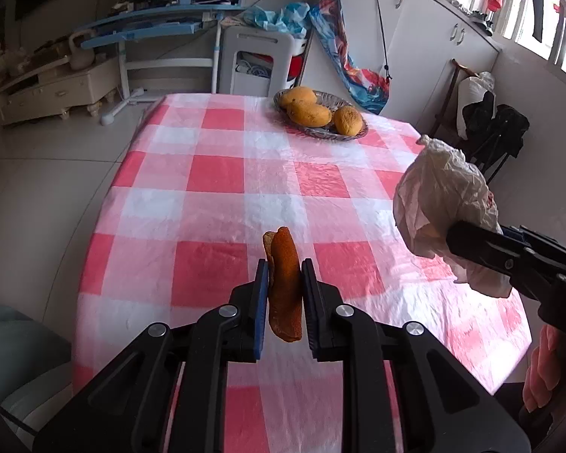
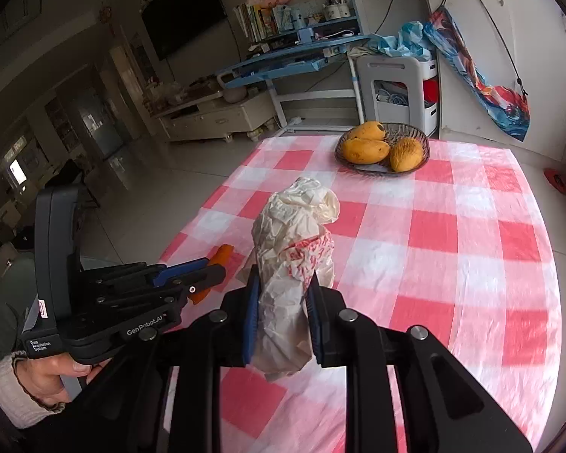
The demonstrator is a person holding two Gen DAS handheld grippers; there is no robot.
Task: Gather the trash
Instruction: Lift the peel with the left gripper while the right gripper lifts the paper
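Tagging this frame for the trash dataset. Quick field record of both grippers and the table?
left gripper: shut on orange peel, lifted off table
right gripper: shut on crumpled plastic bag, white with red print
table: red-and-white checked cloth
basket: far end of table, three mangoes
bin: none in view

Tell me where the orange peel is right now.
The orange peel is clamped upright in the left gripper, lifted above the near edge of the checked tablecloth. The right gripper beside it holds the crumpled plastic bag.
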